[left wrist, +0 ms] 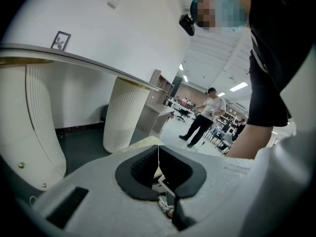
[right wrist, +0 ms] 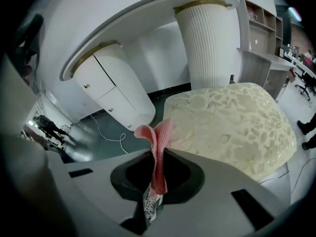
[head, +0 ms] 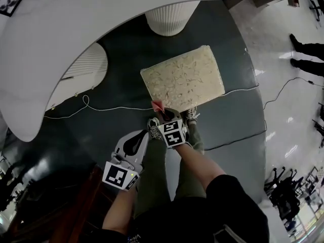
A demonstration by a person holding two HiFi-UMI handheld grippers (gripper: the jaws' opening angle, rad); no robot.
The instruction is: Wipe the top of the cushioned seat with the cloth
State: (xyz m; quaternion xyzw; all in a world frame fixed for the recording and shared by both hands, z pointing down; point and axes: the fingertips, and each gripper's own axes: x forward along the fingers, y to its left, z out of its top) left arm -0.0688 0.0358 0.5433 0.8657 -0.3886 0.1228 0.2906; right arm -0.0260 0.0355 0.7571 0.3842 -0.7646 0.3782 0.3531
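The cushioned seat (head: 183,78) is a cream, leaf-patterned square pad on the dark floor; the right gripper view has its top (right wrist: 232,122) ahead and to the right. My right gripper (head: 163,111) hangs over the seat's near corner, shut on a pink cloth (right wrist: 157,149) whose folded end sticks up above the jaws (head: 157,105). My left gripper (head: 135,145) is held lower, near my legs and apart from the seat, with its jaws shut (left wrist: 158,159) and nothing between them.
A white curved counter (head: 76,29) on ribbed pillars (head: 171,16) stands behind and left of the seat. A white cable (head: 101,108) runs across the floor. A person (left wrist: 203,117) stands further off in the room; feet (head: 304,54) show at right.
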